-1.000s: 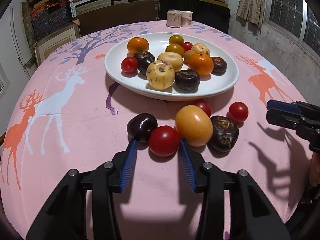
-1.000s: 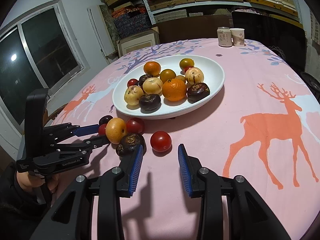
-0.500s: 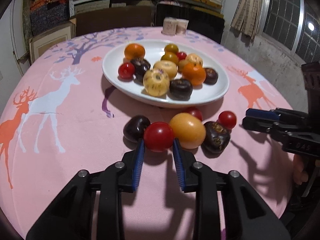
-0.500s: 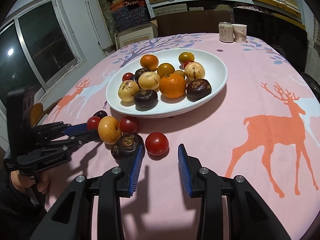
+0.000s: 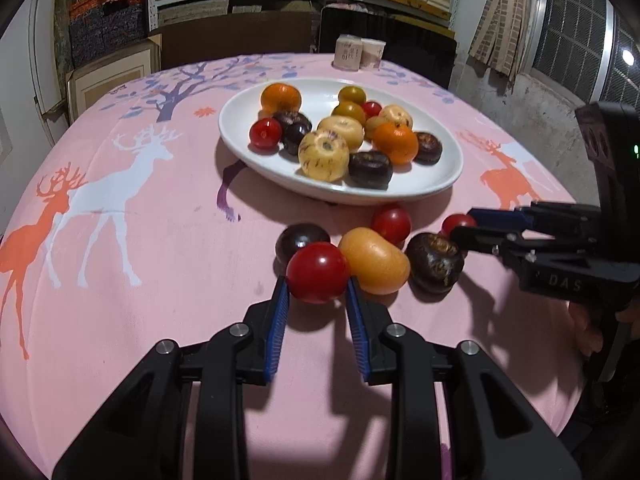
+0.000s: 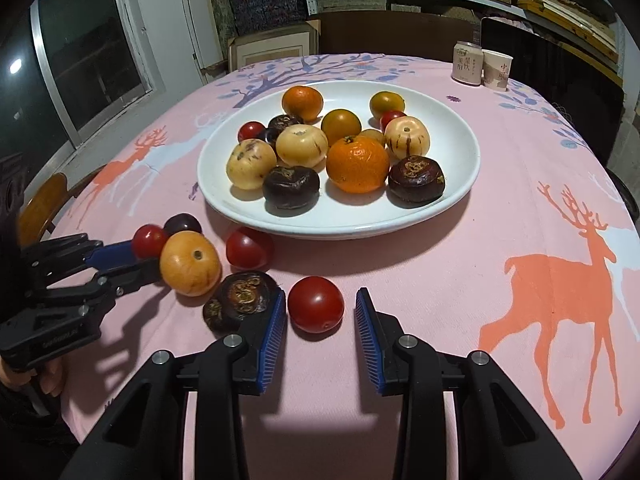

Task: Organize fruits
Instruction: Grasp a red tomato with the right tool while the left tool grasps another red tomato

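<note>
My left gripper (image 5: 316, 294) is shut on a red tomato (image 5: 318, 272) just in front of the loose fruit on the pink deer cloth. Behind it lie a dark purple fruit (image 5: 301, 238), an orange-yellow fruit (image 5: 374, 266), a wrinkled dark fruit (image 5: 435, 262) and another red tomato (image 5: 391, 224). My right gripper (image 6: 320, 304) stands open around a further red tomato (image 6: 316, 304), its pads not touching it. The wrinkled dark fruit (image 6: 240, 300) sits against its left finger. A white plate (image 6: 460, 200) beyond holds several oranges, pale melons, dark fruits and tomatoes.
A can (image 6: 466, 62) and a paper cup (image 6: 496, 70) stand at the table's far edge. Shelves with boxes line the back wall, and a window is on the left in the right wrist view. A hand (image 6: 44, 376) holds the left gripper's handle.
My left jaws have shut on the red tomato. My right gripper has come forward, so the single red tomato now lies between its fingers.
</note>
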### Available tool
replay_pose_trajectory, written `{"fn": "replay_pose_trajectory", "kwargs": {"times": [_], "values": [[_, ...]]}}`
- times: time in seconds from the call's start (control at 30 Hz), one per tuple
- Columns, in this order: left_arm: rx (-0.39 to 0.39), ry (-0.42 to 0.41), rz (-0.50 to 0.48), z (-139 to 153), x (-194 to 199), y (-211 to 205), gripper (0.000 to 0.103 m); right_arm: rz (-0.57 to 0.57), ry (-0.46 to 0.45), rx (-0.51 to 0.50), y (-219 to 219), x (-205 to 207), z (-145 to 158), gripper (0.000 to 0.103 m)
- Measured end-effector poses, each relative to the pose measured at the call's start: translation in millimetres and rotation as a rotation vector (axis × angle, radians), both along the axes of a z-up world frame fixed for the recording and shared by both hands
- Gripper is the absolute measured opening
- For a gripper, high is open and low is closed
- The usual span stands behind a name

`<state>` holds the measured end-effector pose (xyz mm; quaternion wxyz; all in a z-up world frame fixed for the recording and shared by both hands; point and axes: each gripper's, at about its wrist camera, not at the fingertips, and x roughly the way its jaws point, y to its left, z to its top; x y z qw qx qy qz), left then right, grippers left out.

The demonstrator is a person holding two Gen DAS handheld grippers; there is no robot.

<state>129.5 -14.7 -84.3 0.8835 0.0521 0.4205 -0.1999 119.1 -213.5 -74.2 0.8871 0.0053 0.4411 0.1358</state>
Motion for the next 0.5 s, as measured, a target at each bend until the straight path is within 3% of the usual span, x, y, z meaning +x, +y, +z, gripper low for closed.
{"fn": "replay_pose_trajectory", "kwargs": {"times": [0.07,0.2,0.3,0.5], "values": [[0.003,0.049,0.015,-6,5,3,0.029,0.001,0.021,0.000,0,5,-4,0.037],[0.010,0.046,0.017,-6,6,2,0.031,0.004,0.023,-0.008,4,4,-6,0.038],[0.014,0.029,0.021,-5,7,2,0.042,0.011,0.010,-0.001,5,1,-4,0.029],[0.000,0.024,0.002,-3,5,1,0.037,0.004,0.003,0.008,2,-4,-1,0.029]]}}
